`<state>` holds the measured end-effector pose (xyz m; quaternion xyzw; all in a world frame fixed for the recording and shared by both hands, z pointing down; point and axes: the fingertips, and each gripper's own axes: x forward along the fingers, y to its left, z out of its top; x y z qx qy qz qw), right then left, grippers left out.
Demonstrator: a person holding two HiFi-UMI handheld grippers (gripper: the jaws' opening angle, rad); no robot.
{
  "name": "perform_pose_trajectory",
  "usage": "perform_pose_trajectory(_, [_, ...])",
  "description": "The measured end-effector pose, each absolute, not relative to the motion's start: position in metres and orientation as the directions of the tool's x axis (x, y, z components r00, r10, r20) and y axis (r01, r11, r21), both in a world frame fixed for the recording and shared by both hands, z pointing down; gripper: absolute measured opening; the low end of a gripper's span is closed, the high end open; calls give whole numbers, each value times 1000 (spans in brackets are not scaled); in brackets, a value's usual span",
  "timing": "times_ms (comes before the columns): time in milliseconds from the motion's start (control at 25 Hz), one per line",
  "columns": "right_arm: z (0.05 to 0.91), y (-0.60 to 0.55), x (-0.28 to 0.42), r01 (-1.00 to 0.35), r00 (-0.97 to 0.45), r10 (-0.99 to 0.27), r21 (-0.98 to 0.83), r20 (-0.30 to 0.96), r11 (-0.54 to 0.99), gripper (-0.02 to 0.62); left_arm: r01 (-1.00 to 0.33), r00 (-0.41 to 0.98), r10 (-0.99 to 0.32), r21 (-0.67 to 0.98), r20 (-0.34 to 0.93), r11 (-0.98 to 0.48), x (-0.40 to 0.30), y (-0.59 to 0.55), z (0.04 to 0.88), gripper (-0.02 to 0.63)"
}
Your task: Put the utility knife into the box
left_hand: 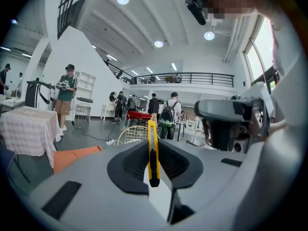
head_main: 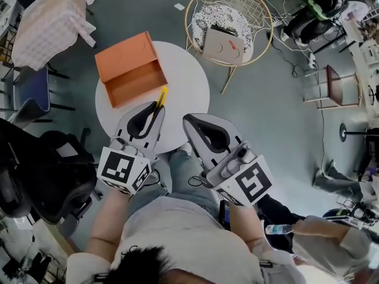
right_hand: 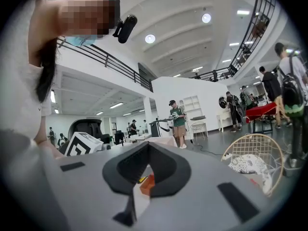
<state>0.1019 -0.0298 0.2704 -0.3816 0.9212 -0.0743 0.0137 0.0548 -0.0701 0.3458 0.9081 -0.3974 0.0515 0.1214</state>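
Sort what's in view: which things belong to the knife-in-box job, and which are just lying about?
Job: utility knife, held by left claw; open orange box; round white table.
Lying about: wire chair; checked cloth; black chair.

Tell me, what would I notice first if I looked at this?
The bright orange box lies open on the round white table, at its far left edge. Next comes the yellow utility knife, clamped in the left tool and pointing toward the box. The right tool beside it holds nothing.
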Motion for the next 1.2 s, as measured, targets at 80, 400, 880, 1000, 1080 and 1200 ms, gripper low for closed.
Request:
perform_pose_trajectory(80, [267, -22, 88, -697, -713, -701, -127, 24, 705, 8, -732, 681, -716, 180, 156, -657, 41, -61, 334, 64])
perform_pose_trajectory(400, [252, 25, 26, -680, -731, -682, -88, 16, 728, 8, -731, 677, -735, 164, 44, -663, -21, -7, 288, 64])
perform_pose_trajectory(880, [239, 104, -68, -662, -748, -664, -61, -8, 747, 8, -738, 665, -746, 118, -34, -664, -117, 81, 257, 64])
perform_pose_trajectory(1000, [232, 116, -80, -661, -749, -662, -53, -6, 749, 8, -734, 669, -742, 116, -44, -669, -126, 93, 248, 64])
perform_pose_trajectory(1080, [230, 122, -86, -661, -750, -662, -49, -3, 749, 8, -732, 671, -740, 112, -51, -672, -131, 100, 244, 64])
perform_pose_trajectory(1200, [228, 131, -97, -660, -750, -661, -47, -5, 749, 8, -730, 673, -737, 105, -62, -675, -139, 110, 241, 64])
